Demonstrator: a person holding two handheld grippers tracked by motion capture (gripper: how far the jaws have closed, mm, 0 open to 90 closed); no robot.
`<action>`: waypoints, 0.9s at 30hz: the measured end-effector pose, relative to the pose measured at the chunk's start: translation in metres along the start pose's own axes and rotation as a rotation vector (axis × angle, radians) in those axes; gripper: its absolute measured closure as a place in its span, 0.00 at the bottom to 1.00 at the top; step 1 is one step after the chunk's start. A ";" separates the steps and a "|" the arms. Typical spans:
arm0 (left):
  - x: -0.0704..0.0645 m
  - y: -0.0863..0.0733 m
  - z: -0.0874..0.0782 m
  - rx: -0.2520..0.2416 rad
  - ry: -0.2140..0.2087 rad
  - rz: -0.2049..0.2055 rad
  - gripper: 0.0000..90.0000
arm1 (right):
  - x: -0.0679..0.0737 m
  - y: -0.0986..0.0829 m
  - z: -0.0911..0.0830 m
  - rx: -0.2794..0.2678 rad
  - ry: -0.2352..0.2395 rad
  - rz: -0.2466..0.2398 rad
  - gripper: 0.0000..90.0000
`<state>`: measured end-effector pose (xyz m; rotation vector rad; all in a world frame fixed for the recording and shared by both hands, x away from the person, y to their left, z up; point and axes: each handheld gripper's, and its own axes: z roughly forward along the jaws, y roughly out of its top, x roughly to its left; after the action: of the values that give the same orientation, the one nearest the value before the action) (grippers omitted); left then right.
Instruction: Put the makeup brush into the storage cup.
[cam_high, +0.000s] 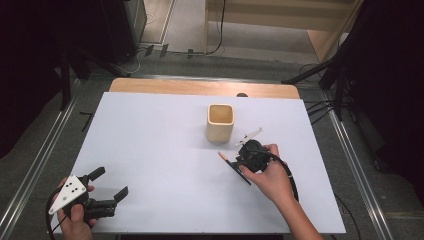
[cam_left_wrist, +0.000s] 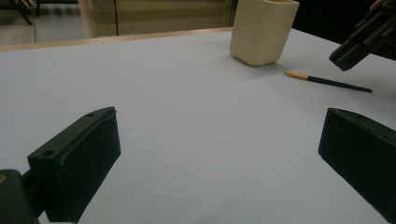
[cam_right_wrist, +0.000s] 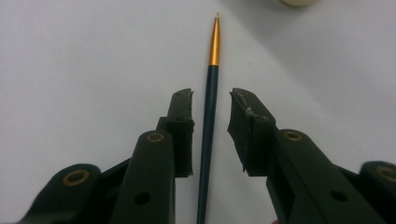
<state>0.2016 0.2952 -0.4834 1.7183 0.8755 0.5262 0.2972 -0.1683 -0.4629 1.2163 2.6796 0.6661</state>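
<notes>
- Here, the right claw (cam_right_wrist: 210, 100) stands part-open, its two black jaws on either side of a thin brush (cam_right_wrist: 208, 135) with bare worktop showing between each jaw and the handle; neither pad touches it.
- The brush has a slim, round, dark blue-green handle and a smooth gold-coloured ferrule that tapers to a fine point at the upper middle of the right gripper view. It lies flat on the worktop (cam_high: 165, 150). No writing can be read on it.
- The jaw pads look like matt black rubber, with rough, chipped upper edges; brass-coloured rivets sit in the black arms behind them.
- In the high view the right claw (cam_high: 239, 162) is right of centre, held in a hand (cam_high: 270, 175), with the brush (cam_high: 223, 156) poking out at its left.
- A cup (cam_high: 220, 122) stands upright just above that, near the centre: cream-coloured, squarish with rounded corners, smooth and matt, open at the top.
- The left claw (cam_high: 111, 184) is at the lower left of the high view, jaws spread wide and holding nothing. A grey three-cornered plate (cam_high: 67, 192) with dark dots rides on top.
- The worktop is a plain, smooth white sheet with a strip of light wood along its far edge.
</notes>
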 end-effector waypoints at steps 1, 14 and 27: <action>0.000 0.000 0.000 0.000 0.000 0.000 0.00 | 0.000 0.000 0.000 0.000 0.000 0.000 0.80; 0.001 0.000 -0.001 0.001 0.003 -0.002 0.00 | 0.005 0.022 0.012 0.133 -0.025 0.002 0.82; 0.001 -0.001 0.000 0.005 0.001 -0.002 0.00 | 0.005 0.031 0.026 0.215 -0.059 -0.019 0.82</action>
<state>0.2021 0.2962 -0.4842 1.7216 0.8797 0.5235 0.3225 -0.1380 -0.4722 1.2343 2.7664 0.3398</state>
